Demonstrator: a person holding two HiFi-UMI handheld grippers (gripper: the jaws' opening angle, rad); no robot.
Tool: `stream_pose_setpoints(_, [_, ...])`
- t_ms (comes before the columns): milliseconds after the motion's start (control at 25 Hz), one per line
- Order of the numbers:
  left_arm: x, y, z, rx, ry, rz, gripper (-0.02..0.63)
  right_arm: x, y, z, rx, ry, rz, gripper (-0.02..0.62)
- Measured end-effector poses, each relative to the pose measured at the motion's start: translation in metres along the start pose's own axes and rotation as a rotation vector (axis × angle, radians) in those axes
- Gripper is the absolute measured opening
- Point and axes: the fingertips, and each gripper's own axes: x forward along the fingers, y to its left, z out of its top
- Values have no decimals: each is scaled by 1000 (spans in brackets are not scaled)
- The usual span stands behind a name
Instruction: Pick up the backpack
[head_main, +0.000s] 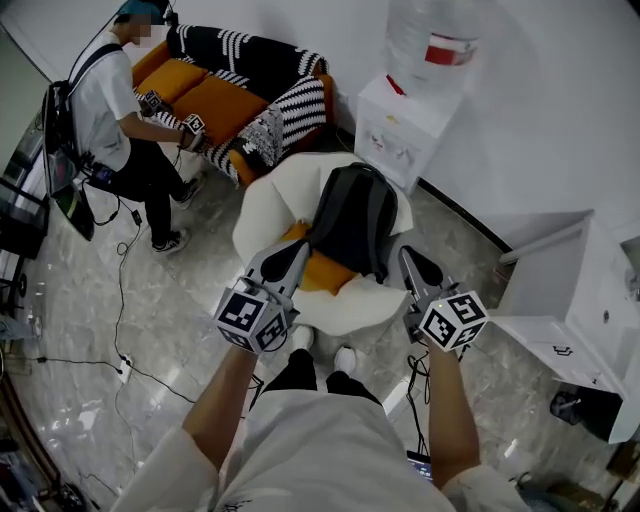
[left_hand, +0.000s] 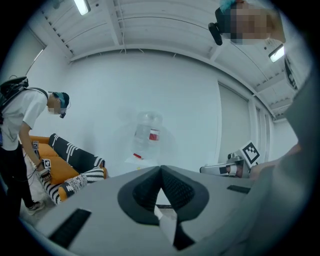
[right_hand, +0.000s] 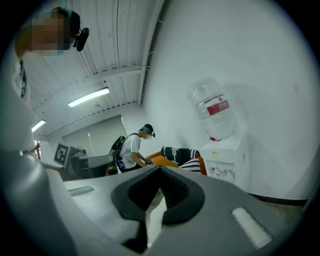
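Observation:
A dark grey backpack (head_main: 352, 215) leans upright on a round white chair (head_main: 270, 205), over an orange cushion (head_main: 325, 272). My left gripper (head_main: 298, 250) is held just in front of the backpack's lower left corner, jaws shut and empty. My right gripper (head_main: 408, 256) hangs near its lower right side, also shut with nothing in it. Whether either tip touches the bag I cannot tell. In the left gripper view the left gripper (left_hand: 161, 169) shows closed jaws, and in the right gripper view the right gripper (right_hand: 159, 170) does too. Neither gripper view shows the backpack.
A water dispenser (head_main: 405, 125) with a big bottle stands against the wall behind the chair. A striped sofa (head_main: 215, 100) with orange cushions is at the back left, where another person (head_main: 110, 100) bends over it. A white cabinet (head_main: 570, 300) stands at right. Cables (head_main: 120, 290) lie on the floor.

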Motion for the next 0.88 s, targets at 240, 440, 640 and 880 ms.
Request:
stream_pose_setpoints(240, [30,39,-10,6,38,-50,-6,24,-23,-14,-18,25,-107,2])
stream_pose_setpoints(440, [57,70,-27,16,90,-116,-6,47,-41,-37,55,35,-169,2])
stream_pose_setpoints(640, [79,100,-51,18,146,-171,-6,71,-52,-65,57,70,-229,2])
stream_pose_setpoints(880, [98,132,-75,-6,186,-204,-5,96,-57,-78,42,98,-265,2])
